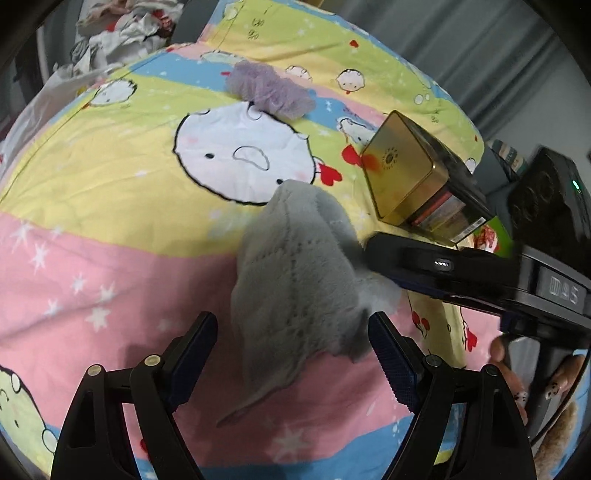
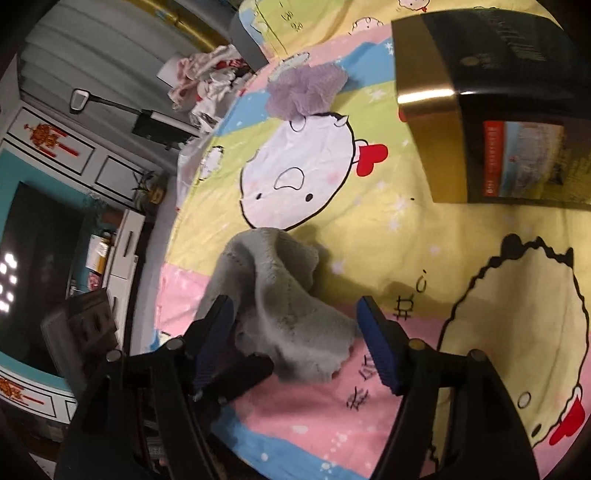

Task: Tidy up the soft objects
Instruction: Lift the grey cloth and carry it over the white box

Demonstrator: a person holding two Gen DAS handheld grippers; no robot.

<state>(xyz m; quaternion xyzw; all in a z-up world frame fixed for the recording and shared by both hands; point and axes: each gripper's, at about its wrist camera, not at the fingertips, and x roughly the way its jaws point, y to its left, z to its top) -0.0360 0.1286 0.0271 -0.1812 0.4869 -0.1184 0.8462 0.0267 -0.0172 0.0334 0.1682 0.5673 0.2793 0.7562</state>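
A grey knitted cloth lies crumpled on the cartoon-print bedsheet. My left gripper stands open around the cloth's near end; the left pad is clear of it and the right pad is at its edge. My right gripper is open too, with the cloth's other end lying loose between its fingers. One of its fingers reaches in from the right over the cloth. A purple mesh puff rests farther up the bed.
A gold and black box stands on the bed to the right of the cloth. A heap of clothes lies past the bed's far edge. A person's hand holds the right gripper. Cabinets line the left.
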